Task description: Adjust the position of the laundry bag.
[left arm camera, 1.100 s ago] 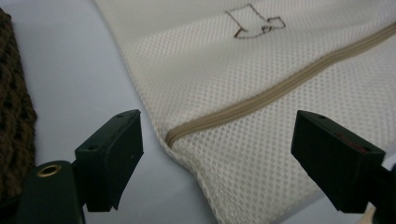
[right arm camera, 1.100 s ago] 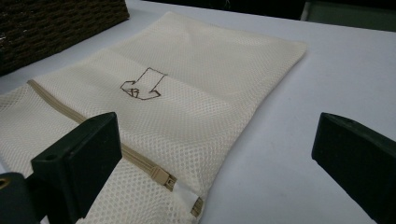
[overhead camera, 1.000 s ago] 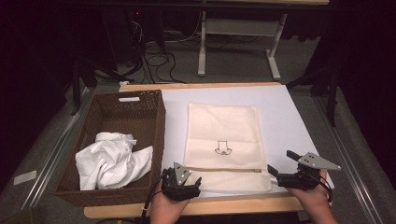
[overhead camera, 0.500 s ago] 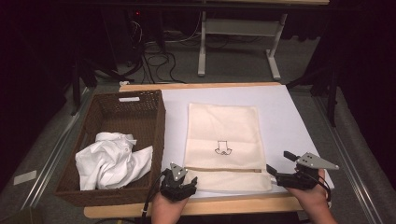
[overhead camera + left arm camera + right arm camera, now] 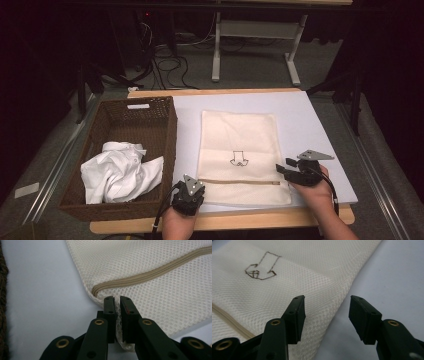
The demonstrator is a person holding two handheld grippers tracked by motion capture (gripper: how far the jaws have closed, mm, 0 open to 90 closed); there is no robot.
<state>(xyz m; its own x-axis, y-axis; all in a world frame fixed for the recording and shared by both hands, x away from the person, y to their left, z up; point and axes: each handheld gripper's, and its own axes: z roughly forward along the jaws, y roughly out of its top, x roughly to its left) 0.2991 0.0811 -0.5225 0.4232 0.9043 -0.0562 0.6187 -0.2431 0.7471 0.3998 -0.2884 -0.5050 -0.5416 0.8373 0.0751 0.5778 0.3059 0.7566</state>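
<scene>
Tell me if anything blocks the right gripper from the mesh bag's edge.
Nothing visible does. The right gripper has just been closing its jaws, which straddle the edge of the mesh bag with bare gaps to the pads. The left gripper already pinches the opposite corner.

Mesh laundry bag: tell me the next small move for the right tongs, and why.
Probably close the right tongs onto the edge of the mesh laundry bag. The left tongs are already shut on the bag's corner near the zipper, while the right jaws, which have just been closing, straddle the opposite edge with a gap, not yet pressing on it. Both sides need a grip before lifting.
</scene>
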